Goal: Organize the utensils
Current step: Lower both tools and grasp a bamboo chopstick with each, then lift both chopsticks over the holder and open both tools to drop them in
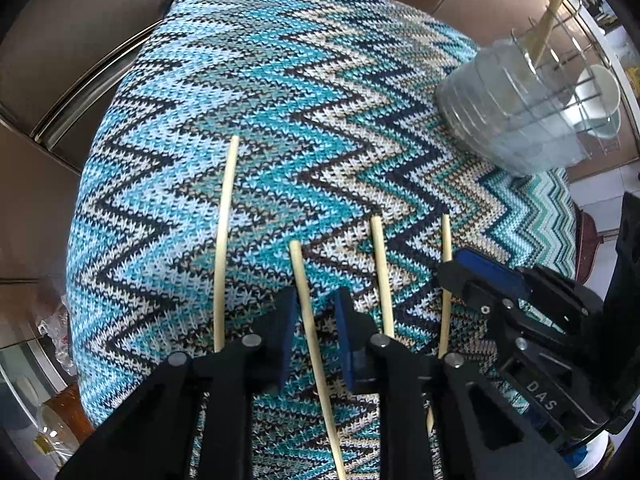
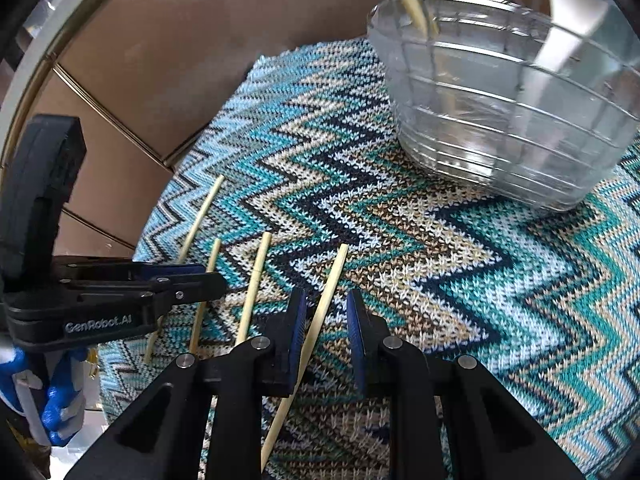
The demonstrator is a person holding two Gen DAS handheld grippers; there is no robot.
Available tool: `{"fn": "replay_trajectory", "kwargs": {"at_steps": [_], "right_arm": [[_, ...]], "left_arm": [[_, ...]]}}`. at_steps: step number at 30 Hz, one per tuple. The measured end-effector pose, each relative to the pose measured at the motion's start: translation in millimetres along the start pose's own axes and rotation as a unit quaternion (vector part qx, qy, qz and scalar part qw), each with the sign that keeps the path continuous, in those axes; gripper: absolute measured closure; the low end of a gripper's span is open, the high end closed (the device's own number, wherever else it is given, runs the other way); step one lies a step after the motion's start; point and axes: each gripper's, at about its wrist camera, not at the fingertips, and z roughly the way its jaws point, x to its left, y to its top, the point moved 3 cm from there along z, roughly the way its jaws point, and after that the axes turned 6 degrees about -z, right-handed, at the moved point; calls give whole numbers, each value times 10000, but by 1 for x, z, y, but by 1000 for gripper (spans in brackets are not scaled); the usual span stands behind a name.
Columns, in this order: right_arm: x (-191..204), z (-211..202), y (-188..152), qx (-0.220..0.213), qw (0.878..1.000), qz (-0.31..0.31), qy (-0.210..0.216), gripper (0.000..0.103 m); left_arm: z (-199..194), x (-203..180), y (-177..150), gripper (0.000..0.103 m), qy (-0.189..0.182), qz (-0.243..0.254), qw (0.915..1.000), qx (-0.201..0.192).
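Four pale wooden chopsticks lie side by side on a blue zigzag knit mat [image 1: 280,120]. My left gripper [image 1: 316,304] points down at the mat with the second chopstick from the left [image 1: 304,292] between its blue pads; gaps show on both sides, so it is open. My right gripper [image 2: 326,300] straddles the rightmost chopstick [image 2: 330,284], which lies close to the left pad [image 2: 298,328] with a gap to the other. The right gripper [image 1: 452,268] also shows in the left wrist view, the left gripper [image 2: 218,280] in the right wrist view.
A clear ribbed plastic container [image 2: 512,92] stands on the mat's far right, with chopsticks [image 1: 548,28] leaning in it. A brown surface with metal trim [image 2: 160,60] borders the mat. A blue-gloved hand [image 2: 60,400] holds the left gripper. White cups [image 1: 600,88] sit beyond the container.
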Motion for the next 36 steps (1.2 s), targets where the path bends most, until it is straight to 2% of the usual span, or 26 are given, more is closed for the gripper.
{"fn": "replay_trajectory", "kwargs": {"at_steps": [12, 16, 22, 26, 29, 36], "right_arm": [[4, 14, 16, 368, 9990, -141, -201, 82], [6, 16, 17, 441, 9982, -219, -343, 92], [1, 9, 12, 351, 9992, -81, -157, 95], [5, -12, 2, 75, 9998, -174, -69, 96], [9, -37, -7, -304, 9991, -280, -11, 96], [22, -103, -36, -1249, 9904, -594, 54, 97]], "left_arm": [[6, -5, 8, 89, 132, 114, 9996, 213], [7, -6, 9, 93, 159, 48, 9997, 180], [0, 6, -1, 97, 7, 33, 10000, 16], [-14, 7, -13, 97, -114, 64, 9997, -201], [-32, 5, -23, 98, -173, 166, 9984, -504], [-85, -5, -56, 98, -360, 477, 9878, -1435]]}}
